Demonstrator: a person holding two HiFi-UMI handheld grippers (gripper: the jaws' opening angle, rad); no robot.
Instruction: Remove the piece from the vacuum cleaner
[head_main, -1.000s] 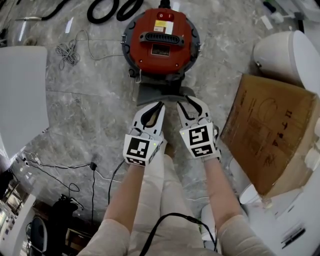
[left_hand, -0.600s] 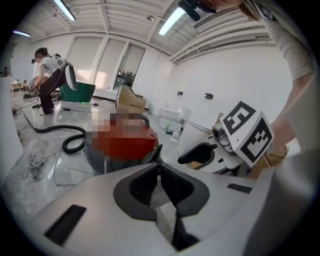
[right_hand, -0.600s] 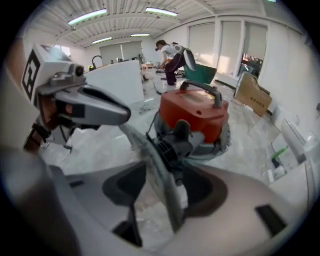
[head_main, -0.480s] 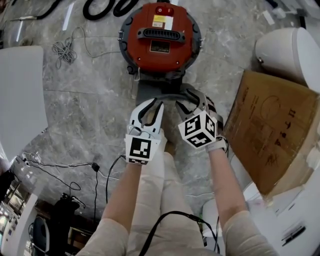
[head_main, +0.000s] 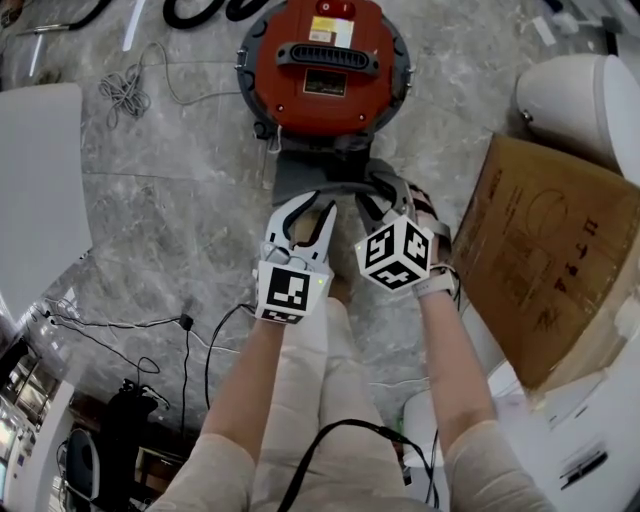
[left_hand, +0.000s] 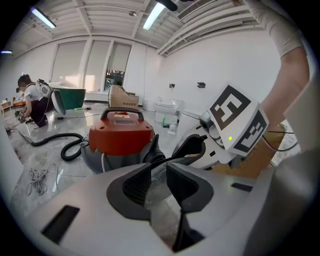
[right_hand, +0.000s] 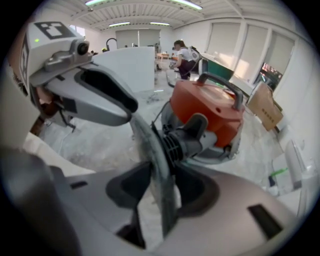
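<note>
The piece, a flat grey nozzle, lay on the floor, joined by its ribbed neck to the near side of the vacuum. The right gripper pointed steeply down at the piece's near right corner. In the right gripper view the plate stood on edge between the jaws, which had just been closing and pressed on it from both sides. The left gripper lay just beside it over the piece's near left edge, its jaws narrowly apart. Whether they touched the plate could not be told. A box leaned to the right of the grippers and a white board lay on the left. A cable was coiled on the floor left of the vacuum, and a black hose curled beyond it.
</note>
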